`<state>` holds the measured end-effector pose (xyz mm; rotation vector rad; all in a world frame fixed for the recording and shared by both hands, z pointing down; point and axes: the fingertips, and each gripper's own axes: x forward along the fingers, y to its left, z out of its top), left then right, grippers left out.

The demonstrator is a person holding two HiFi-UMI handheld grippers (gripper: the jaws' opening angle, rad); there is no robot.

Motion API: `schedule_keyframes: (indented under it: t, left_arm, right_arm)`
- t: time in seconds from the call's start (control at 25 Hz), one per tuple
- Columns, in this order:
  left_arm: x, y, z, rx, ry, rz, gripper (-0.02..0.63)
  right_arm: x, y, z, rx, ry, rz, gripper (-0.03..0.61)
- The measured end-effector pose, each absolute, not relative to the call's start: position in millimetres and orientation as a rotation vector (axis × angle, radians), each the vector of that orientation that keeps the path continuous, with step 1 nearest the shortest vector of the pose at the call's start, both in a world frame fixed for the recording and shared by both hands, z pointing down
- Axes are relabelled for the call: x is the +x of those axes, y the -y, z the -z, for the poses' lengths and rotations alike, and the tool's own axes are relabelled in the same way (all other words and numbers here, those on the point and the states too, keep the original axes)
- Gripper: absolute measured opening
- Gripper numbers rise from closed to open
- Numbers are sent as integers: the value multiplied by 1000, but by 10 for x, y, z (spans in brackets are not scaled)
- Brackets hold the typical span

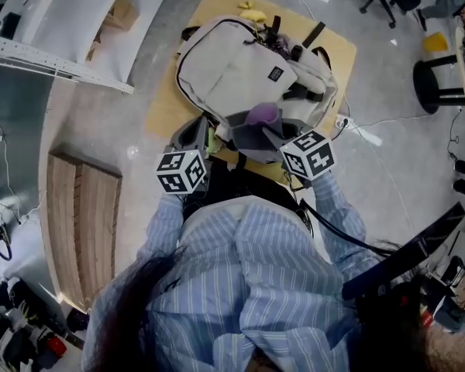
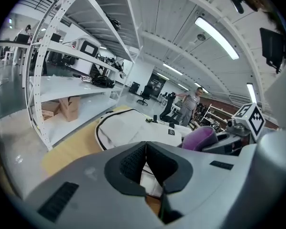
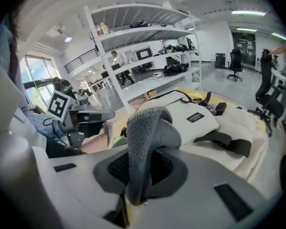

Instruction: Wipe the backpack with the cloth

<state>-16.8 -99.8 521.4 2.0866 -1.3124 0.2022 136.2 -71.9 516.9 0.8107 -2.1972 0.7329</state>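
We count one backpack (image 1: 232, 72) on one table (image 1: 164, 103). At the backpack's near edge: one cloth (image 1: 262, 115) and two grippers, the left gripper (image 2: 146, 148) and the right gripper (image 3: 142, 166). At its far edge: one yellow object (image 1: 252, 12). To its right: one black stool (image 1: 434, 84).

The cream backpack (image 1: 240, 72), black-zipped and black-strapped, lies flat. At its 6 o'clock edge, the folded purple cloth (image 1: 262, 115) sits pinched in the right gripper (image 3: 143, 171).
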Motion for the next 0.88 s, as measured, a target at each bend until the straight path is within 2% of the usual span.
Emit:
schedule_keyframes:
  t: [0.48,0.88]
  left_arm:
    - [-157,922,-5207,2084,1283,-198,5]
    - [-163,921,-5241,2080,1278,-197,5]
  right_arm:
    - [2421,1910,-5113,1076,2015,-566,41]
    - [2888,2518,-4978,1226,1932,-516,41]
